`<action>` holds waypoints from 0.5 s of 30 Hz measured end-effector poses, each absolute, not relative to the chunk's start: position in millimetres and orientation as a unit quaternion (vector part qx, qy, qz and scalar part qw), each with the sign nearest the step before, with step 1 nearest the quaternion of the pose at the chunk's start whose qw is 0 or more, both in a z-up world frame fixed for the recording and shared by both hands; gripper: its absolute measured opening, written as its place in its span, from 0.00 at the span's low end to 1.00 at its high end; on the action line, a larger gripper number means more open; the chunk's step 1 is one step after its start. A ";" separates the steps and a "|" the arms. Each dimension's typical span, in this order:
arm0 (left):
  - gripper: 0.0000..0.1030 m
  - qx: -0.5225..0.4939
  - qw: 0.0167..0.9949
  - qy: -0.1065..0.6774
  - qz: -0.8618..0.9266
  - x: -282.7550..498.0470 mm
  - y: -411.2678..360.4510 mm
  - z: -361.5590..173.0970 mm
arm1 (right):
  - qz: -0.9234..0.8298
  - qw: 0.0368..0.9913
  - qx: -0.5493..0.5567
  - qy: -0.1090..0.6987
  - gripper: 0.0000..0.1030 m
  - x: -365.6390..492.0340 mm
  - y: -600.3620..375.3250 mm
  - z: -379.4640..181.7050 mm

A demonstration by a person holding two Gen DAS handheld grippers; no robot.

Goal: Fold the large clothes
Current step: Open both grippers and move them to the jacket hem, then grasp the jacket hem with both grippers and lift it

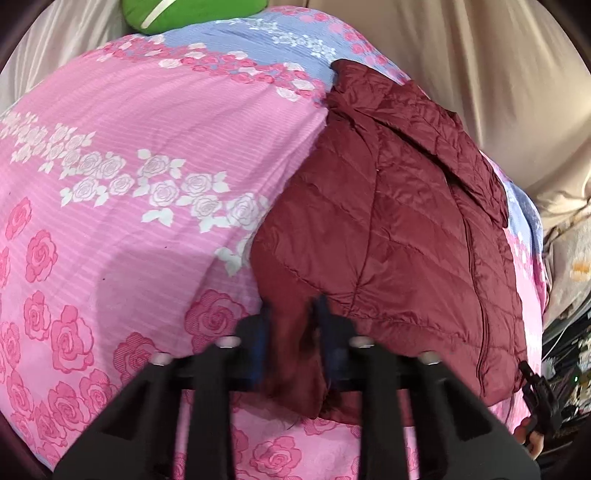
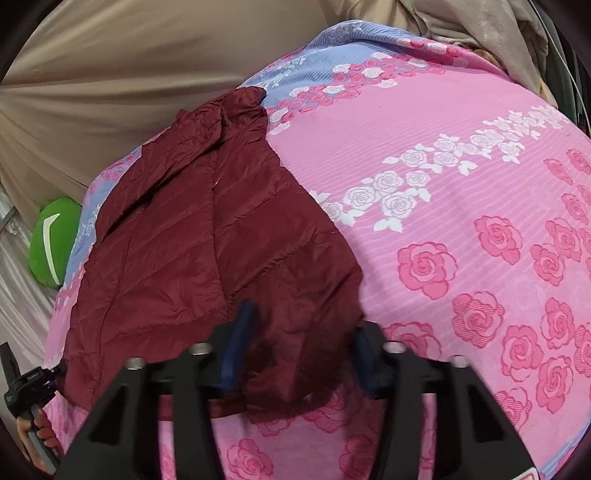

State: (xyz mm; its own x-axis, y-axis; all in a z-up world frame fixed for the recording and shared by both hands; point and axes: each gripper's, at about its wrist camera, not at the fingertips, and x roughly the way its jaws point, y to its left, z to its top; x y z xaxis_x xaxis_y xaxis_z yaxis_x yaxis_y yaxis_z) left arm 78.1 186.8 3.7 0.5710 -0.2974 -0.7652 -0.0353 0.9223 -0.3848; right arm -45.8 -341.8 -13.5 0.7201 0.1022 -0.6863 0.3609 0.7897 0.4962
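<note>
A dark red quilted puffer jacket lies spread on a pink rose-print bedsheet, zipper line running toward its hem. My left gripper is shut on the jacket's near hem corner, with fabric bunched between the blue pads. In the right wrist view the same jacket lies to the left on the bedsheet. My right gripper is shut on the other near corner, and puffy fabric fills the gap between its pads.
A green cushion rests past the bed's far edge. Beige drapes hang behind the bed. A hand holding a black handle shows at the lower left. Clutter lies off the bed's right side.
</note>
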 end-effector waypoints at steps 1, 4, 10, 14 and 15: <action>0.07 -0.179 0.869 0.454 -0.080 76.3 185.5 6.1 | -0.068 0.871 0.321 0.365 0.14 -44.5 -342.6 -13.0; 0.03 -0.176 0.878 0.435 -0.089 70.4 186.4 17.2 | -0.063 0.879 0.328 0.340 0.05 -49.5 -342.4 -3.4; 0.01 -0.183 0.898 0.385 -0.110 49.0 195.2 52.3 | -0.048 0.912 0.301 0.274 0.03 -74.0 -335.1 36.3; 0.01 -0.189 0.904 0.361 -0.129 31.7 199.5 77.4 | -0.031 0.926 0.285 0.245 0.03 -94.0 -331.3 58.4; 0.01 -0.191 0.908 0.349 -0.134 21.9 202.3 87.9 | -0.025 0.932 0.276 0.233 0.03 -103.4 -329.7 66.0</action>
